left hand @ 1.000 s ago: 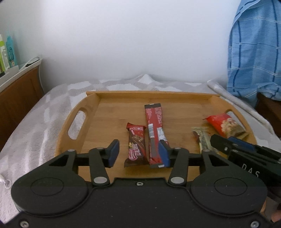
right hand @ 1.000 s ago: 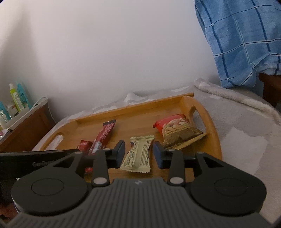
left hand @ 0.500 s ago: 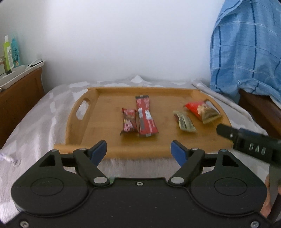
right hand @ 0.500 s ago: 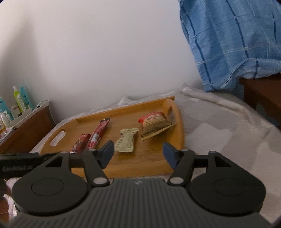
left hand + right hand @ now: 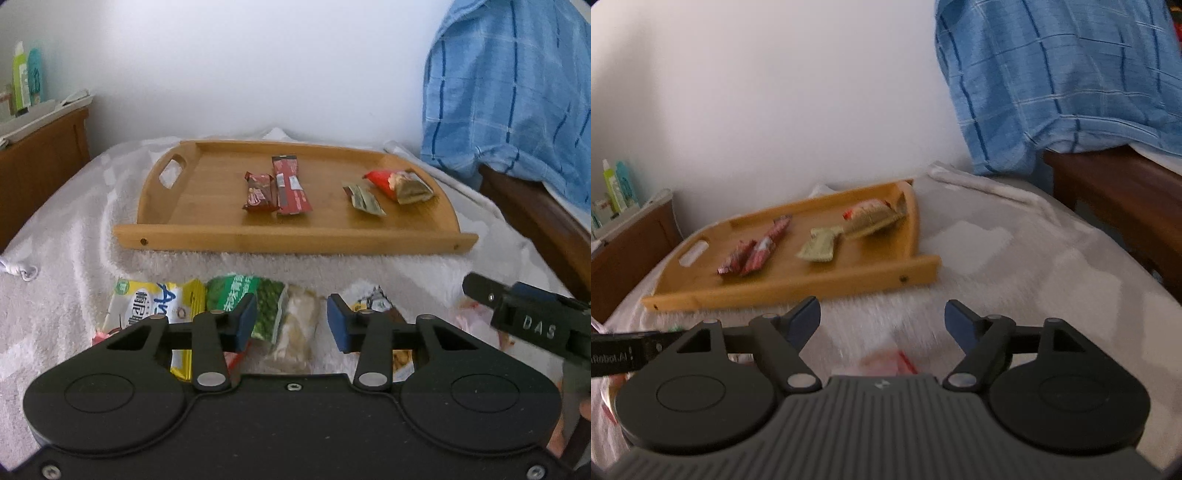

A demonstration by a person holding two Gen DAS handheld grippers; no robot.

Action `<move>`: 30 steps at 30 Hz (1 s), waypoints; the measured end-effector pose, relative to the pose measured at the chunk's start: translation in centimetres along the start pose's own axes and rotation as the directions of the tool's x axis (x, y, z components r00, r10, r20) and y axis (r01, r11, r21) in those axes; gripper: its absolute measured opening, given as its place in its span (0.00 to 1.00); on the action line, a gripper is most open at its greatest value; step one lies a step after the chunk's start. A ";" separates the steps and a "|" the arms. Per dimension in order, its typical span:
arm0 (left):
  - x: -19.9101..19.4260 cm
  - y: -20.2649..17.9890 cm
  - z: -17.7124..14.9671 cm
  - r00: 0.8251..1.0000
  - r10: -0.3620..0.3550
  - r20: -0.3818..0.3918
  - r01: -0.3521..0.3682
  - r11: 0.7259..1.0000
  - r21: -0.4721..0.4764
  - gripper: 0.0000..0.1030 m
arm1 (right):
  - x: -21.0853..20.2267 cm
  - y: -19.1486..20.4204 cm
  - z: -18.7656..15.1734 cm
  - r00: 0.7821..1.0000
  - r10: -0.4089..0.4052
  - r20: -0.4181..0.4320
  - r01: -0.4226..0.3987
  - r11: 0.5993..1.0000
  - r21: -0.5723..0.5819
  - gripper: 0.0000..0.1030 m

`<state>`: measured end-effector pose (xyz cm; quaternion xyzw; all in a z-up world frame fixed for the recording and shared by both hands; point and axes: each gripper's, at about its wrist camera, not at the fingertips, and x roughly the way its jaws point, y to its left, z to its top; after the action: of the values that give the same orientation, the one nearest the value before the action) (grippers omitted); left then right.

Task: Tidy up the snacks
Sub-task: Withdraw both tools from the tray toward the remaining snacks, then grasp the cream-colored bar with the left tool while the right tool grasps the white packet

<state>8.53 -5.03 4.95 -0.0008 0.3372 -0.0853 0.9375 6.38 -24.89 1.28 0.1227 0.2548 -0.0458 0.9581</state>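
Both tools have drawn back from the wooden tray (image 5: 295,236) since a second ago, when their tips were down among its contents; the tray now sits in the upper middle of the left wrist view, holding four snacks. That withdrawal suggests the placed items are done with and the next pickup lies nearer.

The left tool (image 5: 291,323) hovers over loose packets on the blanket (image 5: 66,229); its jaws are closing, a green pea packet (image 5: 267,306) lying in the gap but not pinched. The right tool (image 5: 882,325) is spreading, nothing between its jaws; a blurred red packet (image 5: 886,363) lies below it.

On the tray the long red bar (image 5: 291,184) and the short dark red bar (image 5: 260,192) lie side by side, long axes running toward the far wall; the olive packet (image 5: 364,199) and red nut bag (image 5: 400,184) angle toward the lower right.
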 end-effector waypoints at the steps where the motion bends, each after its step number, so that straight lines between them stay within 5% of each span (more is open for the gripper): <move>1: -0.1 -0.2 -0.2 1.000 0.002 0.000 -0.002 1.000 0.012 0.38 | -0.3 0.2 -0.4 1.000 -0.011 -0.005 0.011 1.000 -0.007 0.83; 8: 0.1 -0.6 -1.2 1.000 0.017 -0.013 -0.017 0.999 0.039 0.29 | -2.4 1.7 -2.6 1.000 -0.005 -0.002 0.005 0.999 -0.035 0.81; 14: 0.1 -0.9 -1.4 1.000 0.024 -0.013 -0.023 0.998 0.064 0.27 | -2.9 3.4 -3.5 1.000 -0.005 0.006 0.006 0.995 -0.103 0.56; 21: 0.1 -1.5 -1.9 1.000 0.002 -0.028 0.000 0.997 0.080 0.27 | -2.6 3.5 -3.7 1.000 -0.018 -0.004 0.018 0.996 -0.083 0.40; 30: 2.1 -0.7 -1.1 0.998 0.025 -0.050 -0.022 0.999 0.044 0.28 | -2.2 3.6 -3.7 1.000 -0.016 -0.011 0.015 0.997 -0.076 0.41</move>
<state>9.30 -6.03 2.87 0.0255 0.3591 -0.0815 0.9294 3.23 -20.45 0.06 0.0844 0.2630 -0.0428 0.9601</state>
